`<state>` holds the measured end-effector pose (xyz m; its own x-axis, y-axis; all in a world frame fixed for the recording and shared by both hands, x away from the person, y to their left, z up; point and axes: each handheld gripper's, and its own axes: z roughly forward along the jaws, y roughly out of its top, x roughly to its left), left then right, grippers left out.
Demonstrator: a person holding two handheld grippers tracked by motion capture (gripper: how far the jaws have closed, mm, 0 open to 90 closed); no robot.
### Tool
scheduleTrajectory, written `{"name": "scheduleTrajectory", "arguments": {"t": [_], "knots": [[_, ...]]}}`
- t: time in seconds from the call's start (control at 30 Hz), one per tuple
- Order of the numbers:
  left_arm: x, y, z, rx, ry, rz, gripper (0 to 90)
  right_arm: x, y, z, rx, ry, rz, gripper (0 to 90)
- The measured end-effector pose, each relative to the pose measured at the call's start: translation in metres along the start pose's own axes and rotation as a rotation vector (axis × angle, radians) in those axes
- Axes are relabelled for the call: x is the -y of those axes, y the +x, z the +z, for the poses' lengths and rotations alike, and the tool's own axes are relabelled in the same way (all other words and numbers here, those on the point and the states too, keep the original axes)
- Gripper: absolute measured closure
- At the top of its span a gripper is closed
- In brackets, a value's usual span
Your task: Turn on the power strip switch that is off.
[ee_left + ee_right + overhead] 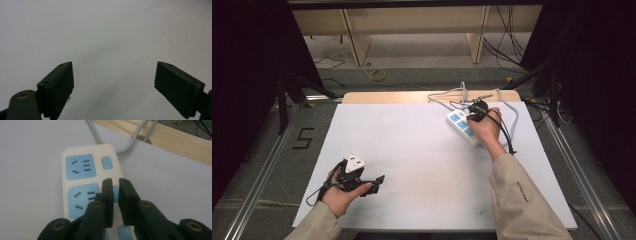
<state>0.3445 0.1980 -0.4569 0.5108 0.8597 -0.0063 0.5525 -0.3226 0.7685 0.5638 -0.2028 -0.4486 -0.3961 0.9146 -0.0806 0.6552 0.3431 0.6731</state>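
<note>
Right gripper [115, 182]: jaws nearly together, tips over a blue switch on the white power strip [82, 167].
Left gripper [113, 82]: jaws wide apart above the bare white table [105, 32].

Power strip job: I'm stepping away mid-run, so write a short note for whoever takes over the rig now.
Right gripper: fingers nearly closed, tips over the second switch of the power strip at the table's far right.
Left gripper: open, holding nothing, near the table's front left.
Done: small red lights glow by the switches.
Left: whether the switch is pressed cannot be told; check it.
</note>
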Motion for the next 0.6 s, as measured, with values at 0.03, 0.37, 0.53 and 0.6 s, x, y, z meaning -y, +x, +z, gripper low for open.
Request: {"name": "scheduleTrajectory", "arguments": {"t": [0.03, 0.37, 0.53, 0.6], "knots": [[0.0, 0.0, 0.0, 0.0, 0.0, 0.0, 15.6, 0.001, 0.0, -0.001, -0.003, -0.001, -0.001, 81.3], [-0.001, 0.0, 0.001, 0.002, 0.002, -0.001, 15.6, 0.006, 0.0, -0.011, -0.025, -0.013, -0.001, 74.3], [-0.001, 0.0, 0.002, 0.002, 0.003, 0.003, 15.6, 0.012, -0.002, -0.017, -0.029, -0.021, -0.008, 71.9], [-0.001, -0.001, 0.002, 0.002, 0.006, 0.003, 15.6, 0.015, -0.003, -0.02, -0.037, -0.023, 0.0, 71.1]]}}
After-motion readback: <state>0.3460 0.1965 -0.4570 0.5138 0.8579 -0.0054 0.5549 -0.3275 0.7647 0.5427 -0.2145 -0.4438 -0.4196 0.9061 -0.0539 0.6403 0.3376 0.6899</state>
